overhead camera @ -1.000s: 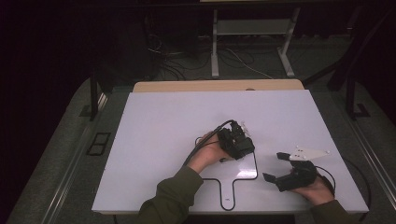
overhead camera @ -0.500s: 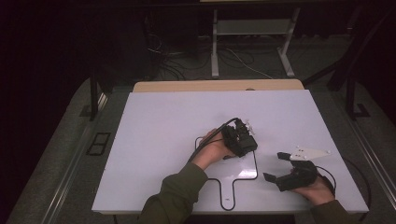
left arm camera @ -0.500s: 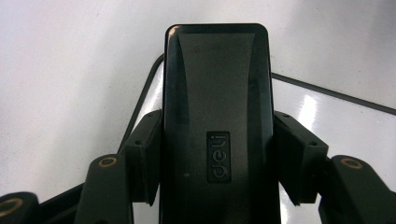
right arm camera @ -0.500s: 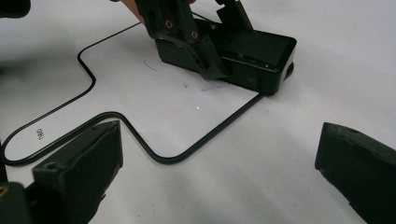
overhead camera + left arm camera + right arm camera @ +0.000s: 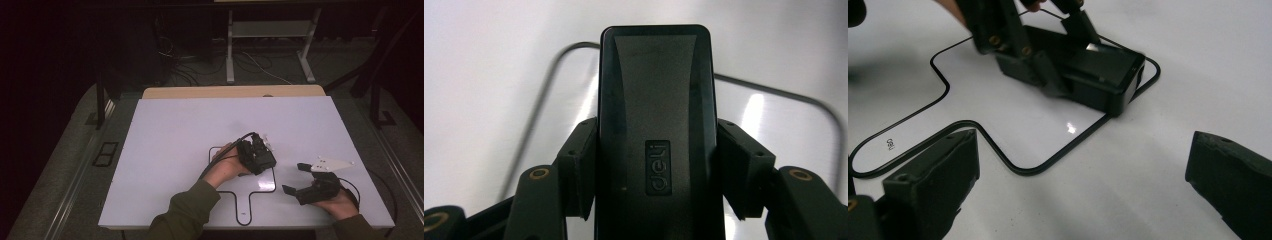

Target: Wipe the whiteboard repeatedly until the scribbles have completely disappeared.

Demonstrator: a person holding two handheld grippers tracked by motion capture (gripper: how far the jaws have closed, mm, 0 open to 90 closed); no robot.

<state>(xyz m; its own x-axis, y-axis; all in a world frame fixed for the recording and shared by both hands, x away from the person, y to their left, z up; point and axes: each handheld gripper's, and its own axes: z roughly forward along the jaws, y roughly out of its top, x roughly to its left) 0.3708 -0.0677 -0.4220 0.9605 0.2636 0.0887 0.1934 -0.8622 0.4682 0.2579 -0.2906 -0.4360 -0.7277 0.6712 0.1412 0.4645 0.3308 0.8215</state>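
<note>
— Sitting where, the black box (image 5: 656,130)?

— Clamped between the left tongs (image 5: 256,156), low over the outlined panel (image 5: 260,186) on the desk (image 5: 170,140)—it had drifted slightly toward the far corner within a second.

— And the right tongs (image 5: 305,181)?

— Spread wide, empty, just beside—probably a placing was near.
</note>
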